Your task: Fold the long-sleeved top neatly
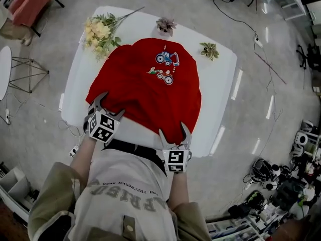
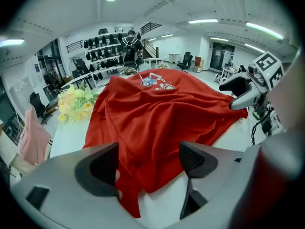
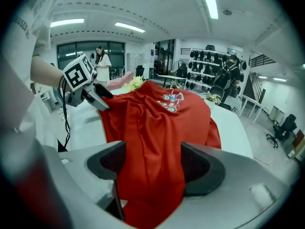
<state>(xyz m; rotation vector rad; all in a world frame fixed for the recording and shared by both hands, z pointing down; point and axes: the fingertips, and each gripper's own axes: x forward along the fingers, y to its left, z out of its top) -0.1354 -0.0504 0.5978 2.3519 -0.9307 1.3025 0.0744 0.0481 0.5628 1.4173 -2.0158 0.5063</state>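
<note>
**At six o'clock, hem not yet pinched**

Your red top (image 1: pixel 145 79) lies spread on the white surface (image 1: pixel 220 84), print toward twelve. Your left hand-held gripper (image 1: pixel 109 107) at seven and right hand-held gripper (image 1: pixel 174 133) at five both gape, with hem cloth loose between their jaws. Next, I judge: close evenly on both corners, then carry them toward twelve.

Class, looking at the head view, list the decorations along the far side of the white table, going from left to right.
yellow flower bouquet → potted succulent → small green plant
</note>
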